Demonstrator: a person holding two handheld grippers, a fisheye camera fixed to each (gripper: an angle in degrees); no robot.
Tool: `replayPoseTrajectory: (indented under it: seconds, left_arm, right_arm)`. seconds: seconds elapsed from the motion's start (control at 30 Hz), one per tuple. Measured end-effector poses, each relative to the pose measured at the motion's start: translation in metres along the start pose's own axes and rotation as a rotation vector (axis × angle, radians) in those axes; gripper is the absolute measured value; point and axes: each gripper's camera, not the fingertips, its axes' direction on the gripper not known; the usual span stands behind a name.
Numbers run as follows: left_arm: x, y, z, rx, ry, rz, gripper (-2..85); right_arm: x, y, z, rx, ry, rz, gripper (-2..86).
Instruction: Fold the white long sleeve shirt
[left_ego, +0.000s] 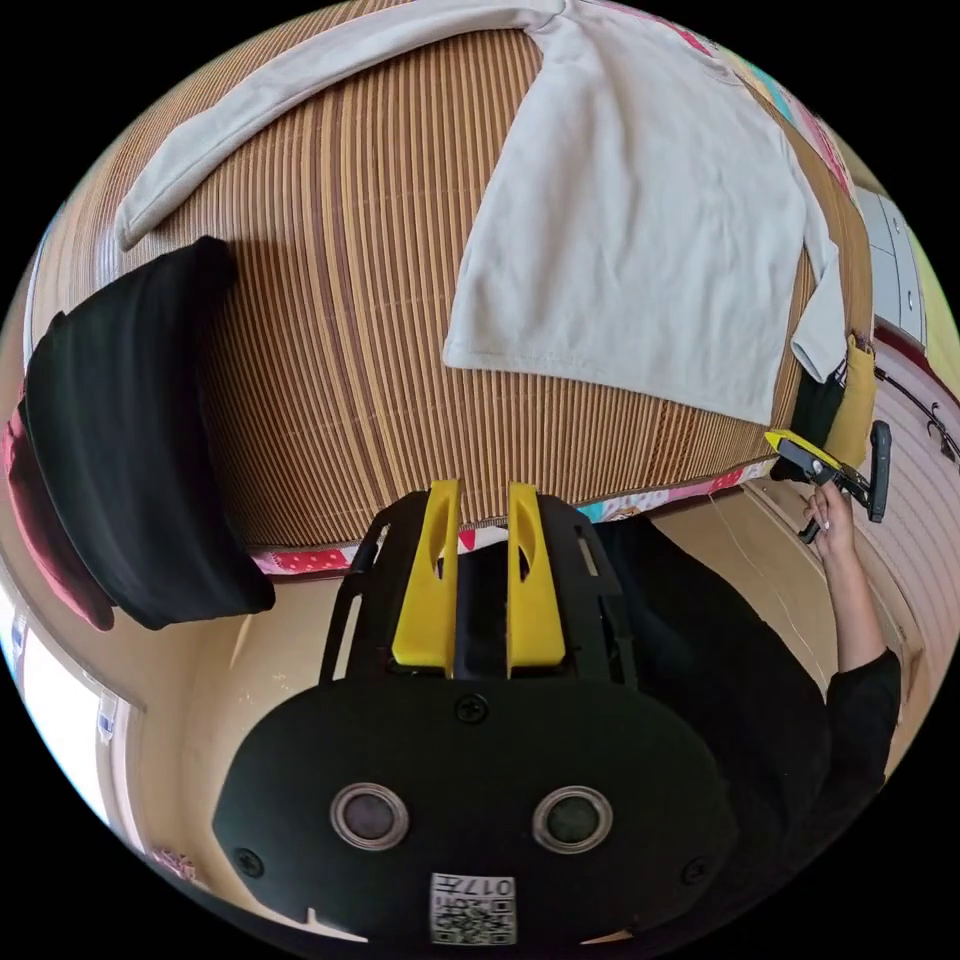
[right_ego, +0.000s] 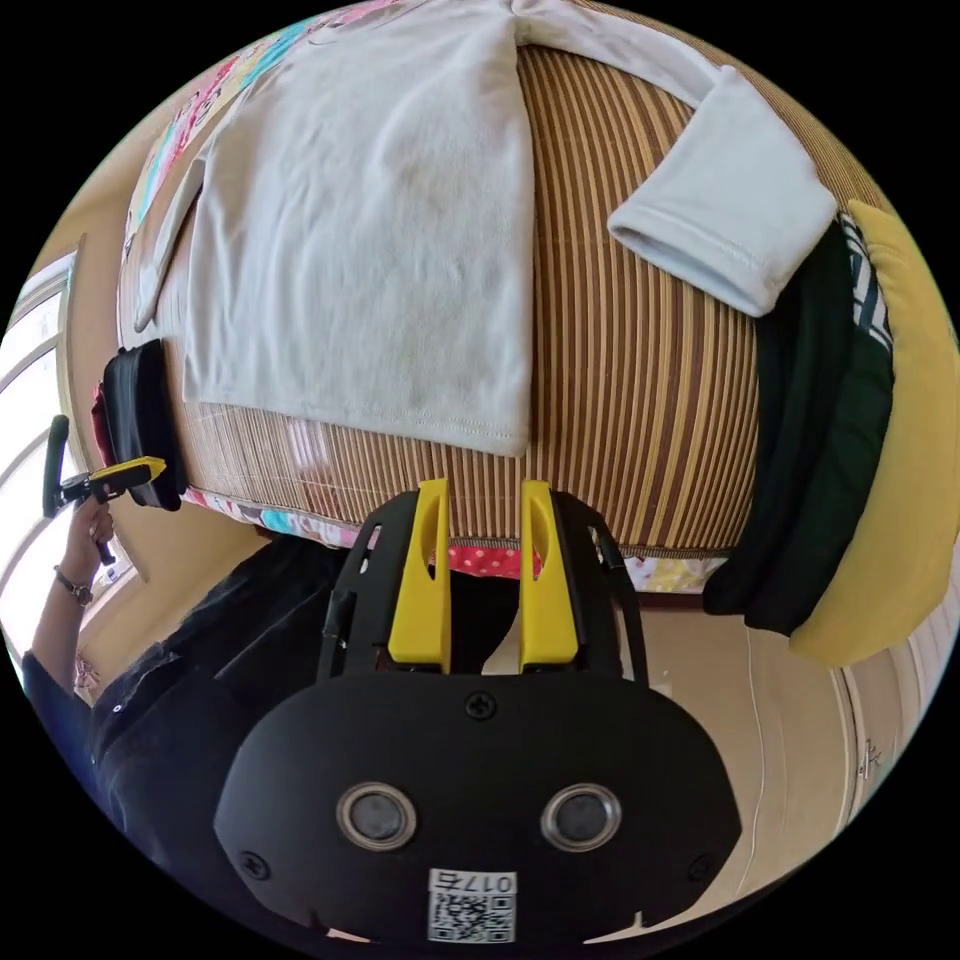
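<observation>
The white long sleeve shirt (left_ego: 640, 210) lies spread flat on a striped bamboo mat (left_ego: 340, 330) over a bed. One sleeve (left_ego: 300, 80) stretches out across the mat; the other sleeve's cuff (right_ego: 730, 220) rests near the mat's edge. My left gripper (left_ego: 482, 500) hovers off the bed's near edge, short of the shirt's hem, open with nothing between the jaws. My right gripper (right_ego: 485, 500) stands the same way below the hem (right_ego: 400, 415), open and holding nothing. Each gripper appears small in the other's view: the right gripper (left_ego: 800, 455) and the left gripper (right_ego: 125, 472), each in a hand.
A folded black garment (left_ego: 130, 430) sits at one end of the mat over something red. A dark green garment (right_ego: 820, 430) and a yellow one (right_ego: 900, 450) are stacked at the other end. The person's black clothes (left_ego: 720, 680) stand against the bed's patterned edge (right_ego: 480, 560).
</observation>
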Motion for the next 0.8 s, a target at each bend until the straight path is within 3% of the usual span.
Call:
replayPoseTrajectory:
  seconds: [0.2,0.3,0.43,0.53,0.63,0.8]
  left_arm:
    - [0.001,-0.034,-0.017,0.066,-0.131,0.091,8.0]
    - [0.001,-0.049,-0.014,0.104,-0.174,0.107,8.1]
    - [-0.005,-0.066,0.024,0.068,-0.189,0.104,8.4]
    - [-0.014,-0.057,0.051,0.134,-0.149,0.072,8.9]
    - [-0.026,-0.032,0.066,0.258,-0.084,0.023,7.7]
    - [-0.045,0.01,0.103,0.206,0.112,-0.125,4.0]
  right_arm:
    - [-0.093,-0.01,-0.014,0.112,0.063,-0.202,10.1]
    - [-0.116,-0.008,-0.014,0.159,0.017,-0.219,9.8]
    - [-0.122,0.006,-0.002,0.268,0.158,-0.138,8.2]
    - [-0.12,0.031,0.013,0.365,0.185,-0.126,4.1]
    - [-0.125,0.037,0.059,0.241,0.251,-0.159,2.5]
    - [-0.149,0.067,0.09,0.268,0.347,-0.274,1.3]
